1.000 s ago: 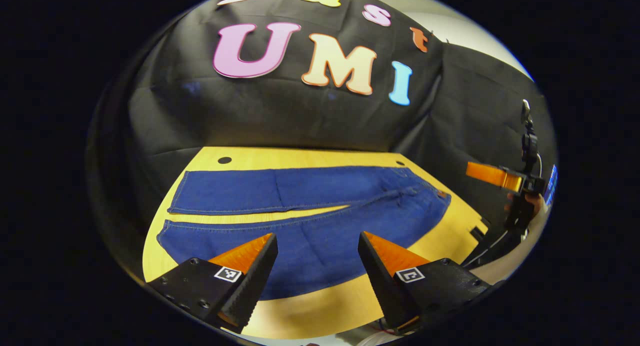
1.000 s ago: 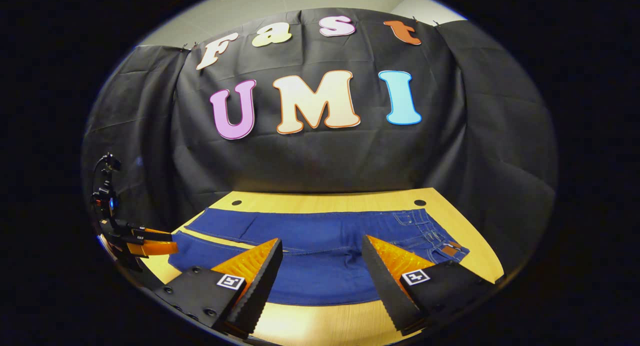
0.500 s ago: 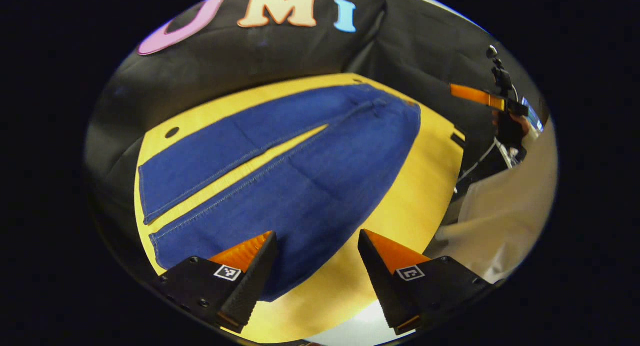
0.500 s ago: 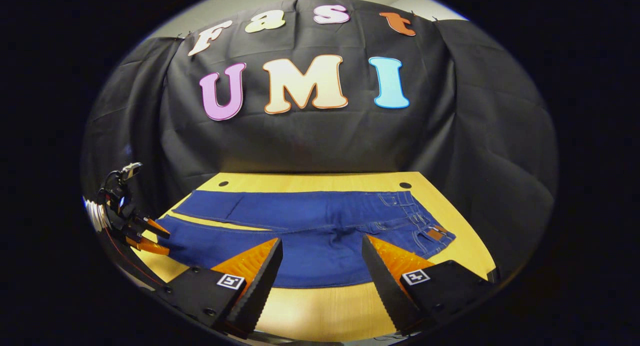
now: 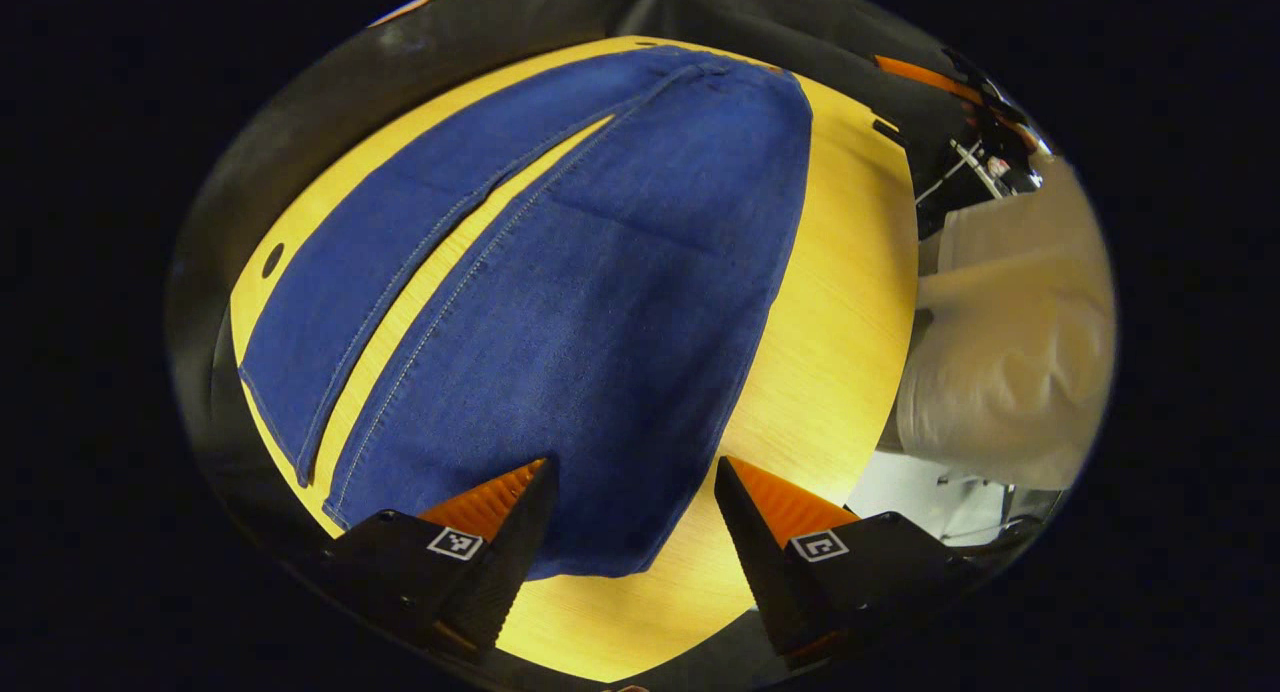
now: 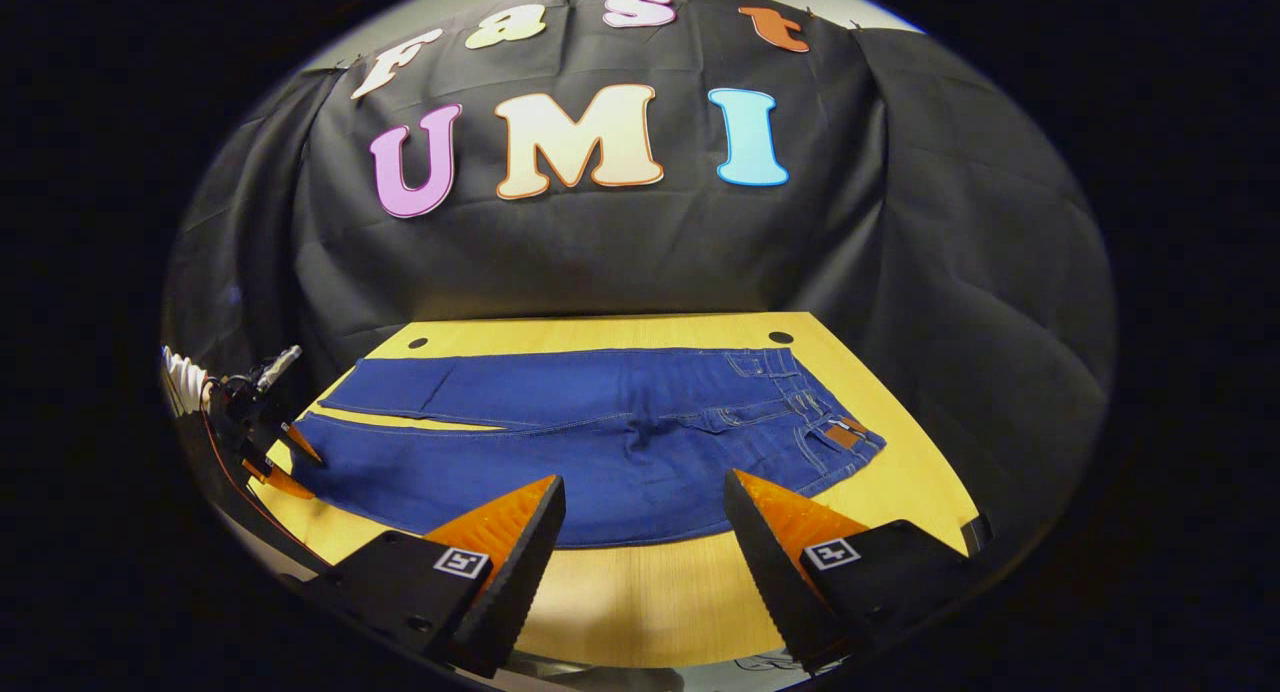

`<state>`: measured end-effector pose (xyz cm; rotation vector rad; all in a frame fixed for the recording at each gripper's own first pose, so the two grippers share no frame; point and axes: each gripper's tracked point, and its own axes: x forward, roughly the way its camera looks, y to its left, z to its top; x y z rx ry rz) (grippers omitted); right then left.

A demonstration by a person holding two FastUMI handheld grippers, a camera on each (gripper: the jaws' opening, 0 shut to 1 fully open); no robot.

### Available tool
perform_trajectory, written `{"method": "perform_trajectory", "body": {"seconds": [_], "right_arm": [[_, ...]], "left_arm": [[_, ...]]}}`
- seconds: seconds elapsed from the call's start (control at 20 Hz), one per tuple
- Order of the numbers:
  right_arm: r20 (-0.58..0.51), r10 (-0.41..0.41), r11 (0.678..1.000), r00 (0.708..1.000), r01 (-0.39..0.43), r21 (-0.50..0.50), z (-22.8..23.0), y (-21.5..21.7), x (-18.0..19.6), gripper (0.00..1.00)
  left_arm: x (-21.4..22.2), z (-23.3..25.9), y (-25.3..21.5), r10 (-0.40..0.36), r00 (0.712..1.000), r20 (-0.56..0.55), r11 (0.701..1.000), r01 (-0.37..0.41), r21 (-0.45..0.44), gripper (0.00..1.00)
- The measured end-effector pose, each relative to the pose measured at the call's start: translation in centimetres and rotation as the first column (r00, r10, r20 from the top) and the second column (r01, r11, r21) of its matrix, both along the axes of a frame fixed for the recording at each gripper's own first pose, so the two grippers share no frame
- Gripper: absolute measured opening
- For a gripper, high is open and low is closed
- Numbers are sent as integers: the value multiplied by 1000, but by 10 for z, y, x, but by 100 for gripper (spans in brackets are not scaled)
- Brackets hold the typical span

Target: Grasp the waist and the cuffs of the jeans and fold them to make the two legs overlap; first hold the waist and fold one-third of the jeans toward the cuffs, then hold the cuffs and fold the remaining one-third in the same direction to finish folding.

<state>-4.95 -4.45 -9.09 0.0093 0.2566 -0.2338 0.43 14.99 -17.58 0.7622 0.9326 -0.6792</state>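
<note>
Blue jeans (image 6: 600, 442) lie flat on the yellow wooden table (image 6: 650, 592), legs spread apart, waist (image 6: 820, 422) to the right and cuffs (image 6: 320, 442) to the left. In the left gripper view the jeans (image 5: 590, 302) stretch away from me, and my left gripper (image 5: 632, 517) hangs open just above the near leg's cuff end. That left gripper (image 6: 285, 457) also appears at the cuffs in the right gripper view. My right gripper (image 6: 645, 532) is open above the table's front edge, short of the near leg, with nothing between its fingers.
Two round holes (image 6: 780, 338) mark the table's back corners. A person's light clothing (image 5: 1010, 342) stands at the table's front side in the left gripper view. Black cloth walls close off the back and sides.
My left gripper has tilted down and moved over the cuff end of the near leg. My right gripper has risen and drawn back a little. Both stayed open.
</note>
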Motion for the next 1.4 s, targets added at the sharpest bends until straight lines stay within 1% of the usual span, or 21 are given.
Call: {"method": "perform_trajectory", "body": {"seconds": [0.05, 0.1, 0.2, 0.35, 0.4, 0.45, 0.5, 0.55, 0.6, 0.65, 0.7, 0.75, 0.8, 0.85, 0.95, 1.05, 1.1, 1.15, 1.2, 1.3, 1.4], "right_arm": [[-5, -1, 1000, 1000, 1, -3, -2, -2, 0, 94], [-7, -2, 1000, 1000, 2, -2, -2, -4, 1, 98], [-13, 0, 1000, 1000, 0, 6, -3, -6, 2, 98], [-26, 2, 1000, 1000, -2, 9, -6, -8, 4, 94], [-31, 4, 1000, 1000, -4, 9, -7, -8, 4, 98], [-35, 7, 1000, 999, -7, 11, -9, -8, 5, 93], [-41, 12, 1000, 999, -12, 14, -9, -8, 6, 98], [-46, 17, 1000, 999, -17, 16, -12, -7, 7, 94], [-50, 24, 1000, 998, -23, 19, -13, -7, 9, 98], [-53, 32, 999, 998, -31, 23, -16, -6, 10, 98], [-54, 41, 999, 998, -39, 30, -17, -6, 12, 94], [-57, 51, 998, 997, -49, 37, -19, -5, 13, 98], [-58, 60, 998, 996, -58, 40, -20, -5, 14, 98], [-63, 70, 997, 996, -68, 38, -21, -5, 16, 94], [-74, 91, 996, 993, -89, 30, -22, -8, 19, 94], [-89, 120, 993, 989, -119, 23, -25, -13, 21, 93], [-101, 138, 990, 985, -137, 19, -27, -16, 22, 94], [-118, 159, 987, 980, -159, 13, -30, -18, 23, 94], [-139, 183, 983, 973, -185, 5, -33, -20, 25, 98], [-202, 248, 967, 947, -256, -13, -44, -22, 28, 98], [-282, 319, 938, 905, -344, -43, -58, -23, 30, 98]], "left_arm": [[0, -1, 0, -5, 1000, -8, 1000, 5, 12, 97], [1, -2, 2, -4, 1000, -12, 1000, 4, 26, 95], [2, -4, 3, 1, 1000, -22, 999, 0, 36, 94], [3, -3, 6, -2, 1000, -25, 999, 3, 53, 94], [3, -3, 7, -1, 1000, -27, 998, 3, 59, 92], [3, -3, 7, -3, 1000, -28, 998, 5, 66, 92], [4, -4, 8, -7, 1000, -25, 997, 9, 77, 93], [5, -4, 10, -14, 1000, -14, 995, 15, 101, 93], [7, -4, 12, -26, 1000, -13, 991, 28, 128, 92], [8, -5, 11, -39, 999, -8, 991, 40, 126, 92], [5, -5, 13, -32, 999, -17, 990, 34, 140, 90], [5, -3, 10, -32, 999, -13, 990, 34, 140, 89], [6, -4, 11, -21, 1000, -16, 989, 23, 148, 86], [7, -3, 9, -10, 1000, -15, 989, 12, 146, 83], [11, -4, 12, 21, 1000, -15, 989, -18, 145, 76], [19, 0, 15, 47, 999, -19, 988, -44, 148, 58], [23, 0, 15, 49, 999, -19, 987, -45, 153, 45], [27, 3, 13, 48, 999, -12, 986, -46, 158, 37], [29, 4, 14, 48, 999, 2, 986, -48, 157, 19], [30, 3, 9, 58, 998, 5, 987, -59, 148, 0], [30, 3, 7, 77, 997, 14, 988, -78, 134, 0]]}}
